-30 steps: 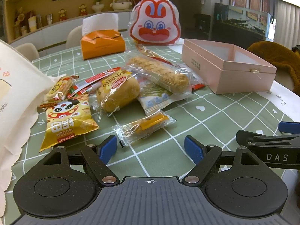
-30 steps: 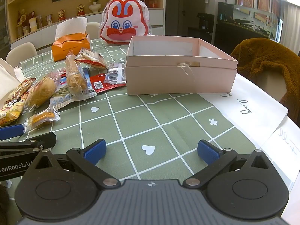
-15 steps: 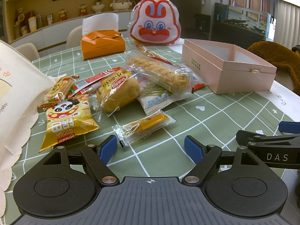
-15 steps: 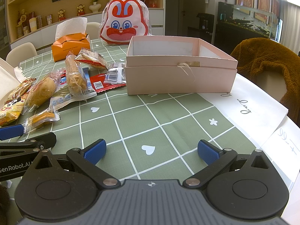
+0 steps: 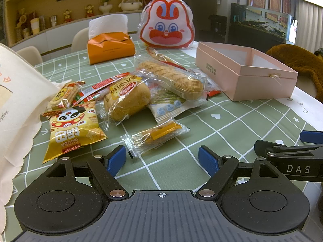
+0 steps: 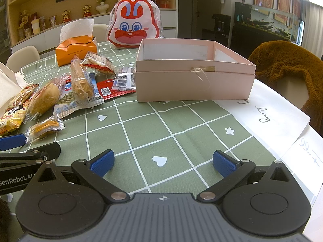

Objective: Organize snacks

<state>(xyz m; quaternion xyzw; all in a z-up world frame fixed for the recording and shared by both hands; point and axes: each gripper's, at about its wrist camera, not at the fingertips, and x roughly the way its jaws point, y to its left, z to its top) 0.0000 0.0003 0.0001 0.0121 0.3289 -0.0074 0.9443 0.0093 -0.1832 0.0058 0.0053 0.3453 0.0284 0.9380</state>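
Several wrapped snacks lie in a pile on the green checked tablecloth (image 5: 232, 129): a small clear packet with a yellow bar (image 5: 154, 136), a yellow panda chip bag (image 5: 72, 130), a bread roll (image 5: 126, 101) and a long biscuit pack (image 5: 173, 78). An open, empty pink box (image 6: 193, 70) stands to their right; it also shows in the left wrist view (image 5: 246, 72). My left gripper (image 5: 162, 158) is open just short of the small packet. My right gripper (image 6: 163, 161) is open over bare cloth, in front of the box.
An orange tissue box (image 5: 111, 47) and a rabbit-face bag (image 5: 167, 30) stand at the back. A cream cloth bag (image 5: 14, 100) lies at the left. White paper sheets (image 6: 268, 117) cover the table's right edge, beside a brown fuzzy chair cover (image 6: 288, 68).
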